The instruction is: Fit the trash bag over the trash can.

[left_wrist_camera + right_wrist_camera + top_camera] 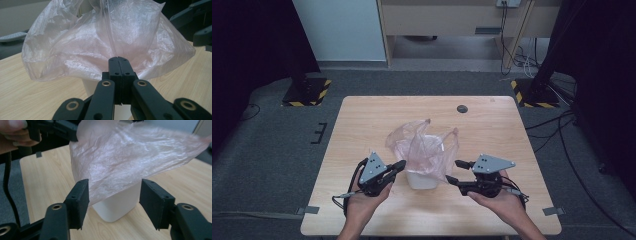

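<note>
A white container [422, 179] is seen standing upright a little toward 6 o'clock of the middle of the wooden counter [362, 120], with a thin, translucent pink plastic bag [424, 145] draped loosely over its top and billowing upward and toward 12 o'clock. The left gripper [401, 165] is held at 9 o'clock of the container, just beside it; in the left gripper view its jaws are seen pressed together, with their tips at the lower edge of the plastic bag [100, 42], but whether any film is pinched between them cannot be told. The right gripper [455, 171] is held at 3 o'clock of the container, its jaws spread wide apart with nothing between them; in the right gripper view the container [117, 205] and the hanging edge of the bag [130, 162] are seen beyond the gap. A small dark round hole [462, 108] is set in the counter toward 12 o'clock, well apart from the bag.
</note>
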Available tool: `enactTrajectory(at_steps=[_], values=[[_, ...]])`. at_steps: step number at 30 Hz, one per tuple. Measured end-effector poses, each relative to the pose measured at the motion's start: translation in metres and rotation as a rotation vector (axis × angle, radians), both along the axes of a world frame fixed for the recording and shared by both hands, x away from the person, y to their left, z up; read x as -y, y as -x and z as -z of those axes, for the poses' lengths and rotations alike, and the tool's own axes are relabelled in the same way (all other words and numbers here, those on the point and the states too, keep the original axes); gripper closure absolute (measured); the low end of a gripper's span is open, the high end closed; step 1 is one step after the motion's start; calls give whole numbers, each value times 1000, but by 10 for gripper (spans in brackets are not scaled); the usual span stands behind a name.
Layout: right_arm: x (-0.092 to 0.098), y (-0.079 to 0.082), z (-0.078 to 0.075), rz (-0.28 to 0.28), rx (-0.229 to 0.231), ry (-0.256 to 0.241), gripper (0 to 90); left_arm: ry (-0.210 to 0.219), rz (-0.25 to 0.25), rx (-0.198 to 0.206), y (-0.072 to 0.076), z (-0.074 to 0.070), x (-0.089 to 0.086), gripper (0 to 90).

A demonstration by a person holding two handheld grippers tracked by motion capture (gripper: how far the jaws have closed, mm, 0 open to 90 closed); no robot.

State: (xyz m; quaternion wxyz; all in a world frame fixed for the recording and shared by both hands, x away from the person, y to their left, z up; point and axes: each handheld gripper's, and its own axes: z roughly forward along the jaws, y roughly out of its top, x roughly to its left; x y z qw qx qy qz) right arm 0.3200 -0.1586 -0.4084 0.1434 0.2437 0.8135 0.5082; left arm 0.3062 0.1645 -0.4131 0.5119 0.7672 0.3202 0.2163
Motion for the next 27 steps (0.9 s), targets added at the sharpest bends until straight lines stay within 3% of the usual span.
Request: enactTrajectory(at_steps=[2,7,9,12,18,21,23,27], values=[[-4,-1,3,-10,-18,17,408,1,0,2,0,0,0,900],[-12,-1,5,-38,-34,29,642,5,-3,6,2,1,0,900],[-14,-1,6,-49,-36,50,670,8,-4,7,3,2,-1,900],[-17,-1,8,-40,-31,70,635,7,-5,10,4,2,-2,900],[-17,-6,14,7,-52,68,376,14,-14,12,5,3,-5,900],[-19,-6,20,-12,-72,75,319,15,-14,15,4,3,-4,900],[-20,-6,21,-9,-69,71,334,15,-14,16,4,3,-3,900],[-20,-6,18,2,-39,56,474,19,-16,15,2,4,0,900]])
